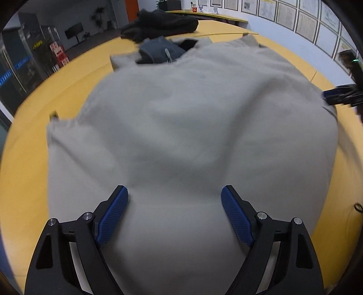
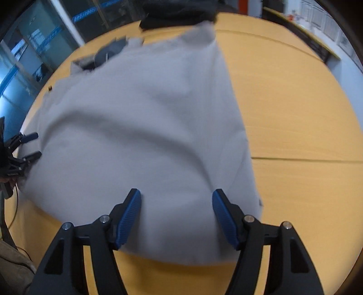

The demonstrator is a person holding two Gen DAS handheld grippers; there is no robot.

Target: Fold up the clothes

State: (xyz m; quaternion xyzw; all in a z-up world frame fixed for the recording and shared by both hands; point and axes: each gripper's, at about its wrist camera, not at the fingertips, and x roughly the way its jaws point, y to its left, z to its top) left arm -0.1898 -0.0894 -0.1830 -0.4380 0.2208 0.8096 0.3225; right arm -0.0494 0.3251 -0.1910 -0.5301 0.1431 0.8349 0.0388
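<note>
A light grey garment (image 1: pixel 186 127) lies spread on the yellow table (image 1: pixel 25 172), with a dark blue-grey collar part (image 1: pixel 161 51) at its far end. My left gripper (image 1: pixel 174 195) is open above the near part of the garment, holding nothing. My right gripper (image 2: pixel 177 199) is open above the garment (image 2: pixel 140 136) near its hem, holding nothing. The right gripper also shows at the right edge of the left wrist view (image 1: pixel 340 96). The left gripper shows at the left edge of the right wrist view (image 2: pixel 25 147), jaws apart beside the cloth.
A pile of dark clothes (image 1: pixel 158 23) lies at the far end of the table. The table (image 2: pixel 306 113) has bare yellow surface to the right of the garment. A wall with framed papers (image 1: pixel 306 20) is behind. Glass partitions (image 2: pixel 27 56) stand to the left.
</note>
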